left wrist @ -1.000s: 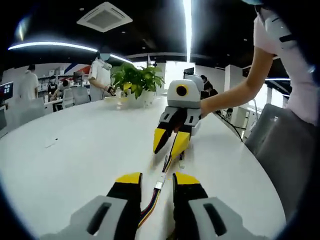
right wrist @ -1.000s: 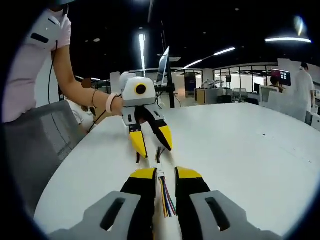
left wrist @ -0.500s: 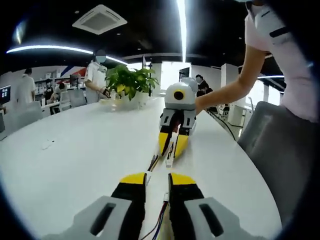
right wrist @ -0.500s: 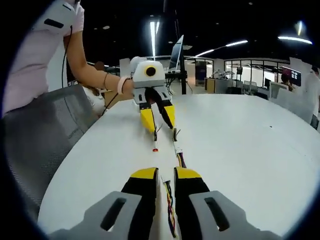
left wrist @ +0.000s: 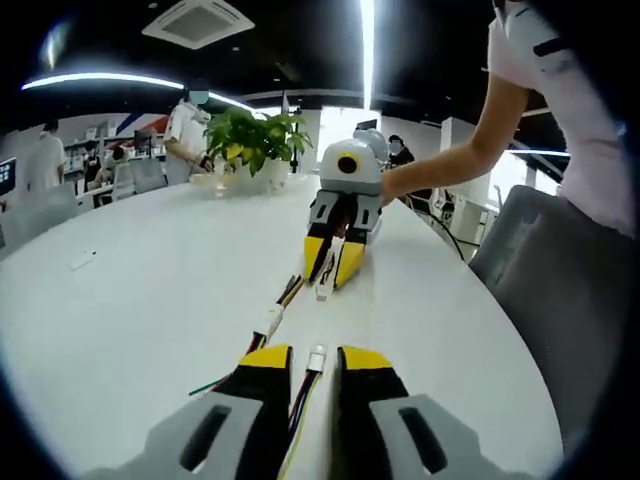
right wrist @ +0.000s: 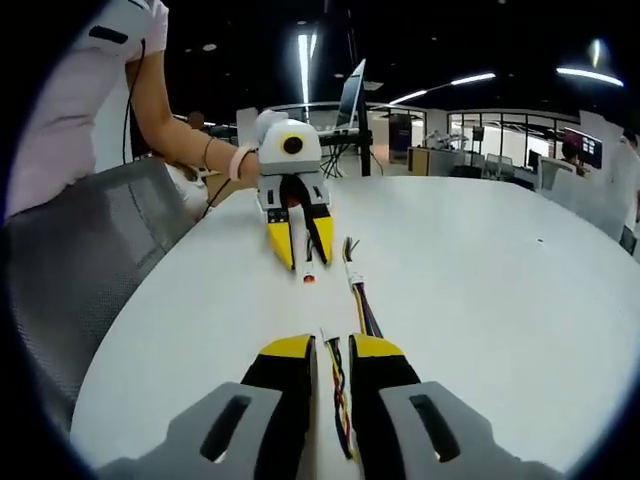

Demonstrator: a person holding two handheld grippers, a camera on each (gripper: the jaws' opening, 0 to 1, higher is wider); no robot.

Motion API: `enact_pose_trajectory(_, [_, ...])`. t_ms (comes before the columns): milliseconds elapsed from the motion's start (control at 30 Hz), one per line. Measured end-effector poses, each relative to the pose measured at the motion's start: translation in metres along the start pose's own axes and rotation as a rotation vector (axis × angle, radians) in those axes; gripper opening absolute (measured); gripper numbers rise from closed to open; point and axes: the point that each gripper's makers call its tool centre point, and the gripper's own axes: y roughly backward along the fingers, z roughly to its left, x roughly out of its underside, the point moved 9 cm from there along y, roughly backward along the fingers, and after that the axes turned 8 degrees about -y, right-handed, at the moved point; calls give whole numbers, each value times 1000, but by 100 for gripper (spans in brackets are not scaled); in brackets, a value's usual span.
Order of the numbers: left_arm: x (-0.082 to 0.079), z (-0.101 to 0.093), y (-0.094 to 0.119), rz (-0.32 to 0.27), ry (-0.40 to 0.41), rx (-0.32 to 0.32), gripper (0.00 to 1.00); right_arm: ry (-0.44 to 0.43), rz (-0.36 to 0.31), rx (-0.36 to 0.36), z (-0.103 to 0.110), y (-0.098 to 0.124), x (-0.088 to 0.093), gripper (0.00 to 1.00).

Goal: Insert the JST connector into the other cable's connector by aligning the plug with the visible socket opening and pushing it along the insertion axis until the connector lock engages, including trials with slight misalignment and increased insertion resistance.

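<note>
Two grippers face each other over the white bench (left wrist: 130,300): left gripper (left wrist: 305,362) jaws clamp one cable (left wrist: 300,395), right gripper (right wrist: 331,347) jaws clamp the other cable (right wrist: 338,385), connectors apart

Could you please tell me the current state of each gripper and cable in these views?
Left gripper: shut on left cable.
Right gripper: shut on right cable.
Left cable: held, connector unmated.
Right cable: held, unmated.
Loose cable: lying on table.

The grippers have drawn apart; each now pinches its own cable, the plug (left wrist: 317,358) pulled free of the socket (right wrist: 309,275).
</note>
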Motion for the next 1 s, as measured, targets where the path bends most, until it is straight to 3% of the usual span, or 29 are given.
enact_pose_trajectory(1000, [11, -2, 0, -48, 29, -48, 4, 23, -13, 14, 12, -5, 0, 5])
